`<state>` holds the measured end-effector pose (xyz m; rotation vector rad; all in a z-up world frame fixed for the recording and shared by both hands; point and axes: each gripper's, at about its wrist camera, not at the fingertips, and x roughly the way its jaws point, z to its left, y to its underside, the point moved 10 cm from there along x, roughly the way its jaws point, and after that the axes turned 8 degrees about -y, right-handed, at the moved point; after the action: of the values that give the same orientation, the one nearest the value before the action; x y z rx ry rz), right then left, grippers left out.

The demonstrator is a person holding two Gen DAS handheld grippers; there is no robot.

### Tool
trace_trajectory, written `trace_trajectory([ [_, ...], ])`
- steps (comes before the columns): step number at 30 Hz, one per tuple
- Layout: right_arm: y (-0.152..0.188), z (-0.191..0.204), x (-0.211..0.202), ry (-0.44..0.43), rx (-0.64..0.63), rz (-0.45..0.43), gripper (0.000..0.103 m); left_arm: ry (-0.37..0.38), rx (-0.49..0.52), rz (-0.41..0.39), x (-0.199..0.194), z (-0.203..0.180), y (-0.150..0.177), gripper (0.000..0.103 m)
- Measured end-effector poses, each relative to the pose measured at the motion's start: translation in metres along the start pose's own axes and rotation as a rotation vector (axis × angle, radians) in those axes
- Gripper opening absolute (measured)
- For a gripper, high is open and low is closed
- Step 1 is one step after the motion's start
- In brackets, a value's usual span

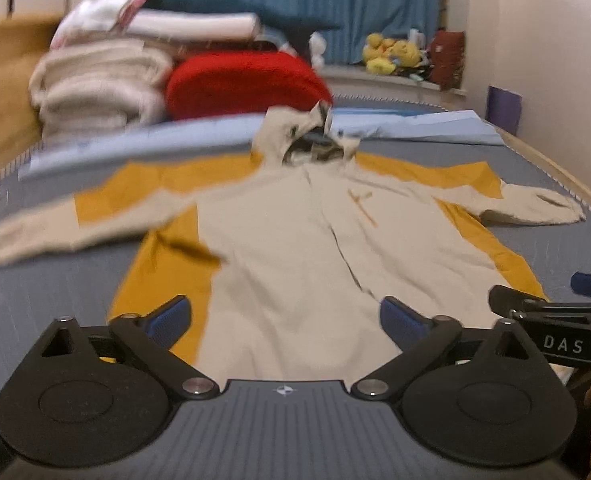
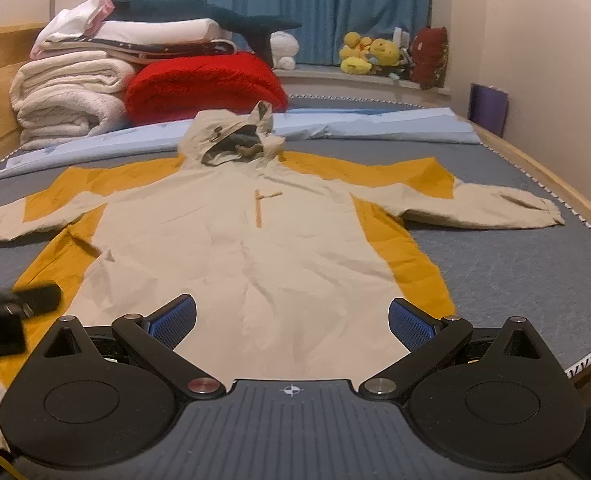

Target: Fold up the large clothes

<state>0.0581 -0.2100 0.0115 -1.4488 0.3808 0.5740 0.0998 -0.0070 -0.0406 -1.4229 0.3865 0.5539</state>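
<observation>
Jacket (image 2: pixel 231 248) spread flat on bed (image 2: pixel 515 272), unfolded. Left gripper (image 1: pixel 285 320) and right gripper (image 2: pixel 291 320) near hem, jaws released, empty. Likely risk: slippery fabric bunching, skewed fold.

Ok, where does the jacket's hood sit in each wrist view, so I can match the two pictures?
Left wrist: hood sits just right of centre, upper third, blurred, at the top of the jacket.
Right wrist: hood sits left of centre, upper third, sharper.
Shared landmark: red blanket just behind the hood, to its left.
</observation>
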Motion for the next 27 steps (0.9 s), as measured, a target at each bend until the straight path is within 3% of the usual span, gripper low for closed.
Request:
trace_trajectory([
  [3, -0.009, -0.003, 0.001, 0.010, -0.006, -0.024, 0.100, 0.007, 0.026, -0.045, 0.007, 0.005, -0.028, 0.097],
  [5, -0.017, -0.005, 0.003, 0.005, -0.008, -0.035, 0.093, 0.002, 0.022, -0.077, 0.017, 0.012, -0.051, 0.095],
  [10, -0.041, -0.010, 0.005, -0.001, -0.016, -0.073, 0.084, 0.005, 0.033, -0.158, 0.056, 0.028, -0.115, 0.069],
  [15, -0.089, -0.009, 0.009, -0.031, -0.091, -0.167, 0.082, -0.018, -0.008, -0.194, 0.116, 0.070, -0.170, 0.063],
  [19, -0.139, 0.003, 0.034, -0.079, -0.155, -0.215, 0.082, -0.100, -0.096, -0.125, 0.180, 0.130, -0.178, 0.063],
  [24, -0.192, 0.035, 0.091, -0.173, -0.188, -0.221, 0.081, -0.249, -0.221, 0.045, 0.253, 0.225, -0.133, 0.056],
  [27, -0.210, 0.055, 0.124, -0.237, -0.205, -0.225, 0.066, -0.358, -0.363, 0.162, 0.286, 0.289, -0.102, 0.056],
])
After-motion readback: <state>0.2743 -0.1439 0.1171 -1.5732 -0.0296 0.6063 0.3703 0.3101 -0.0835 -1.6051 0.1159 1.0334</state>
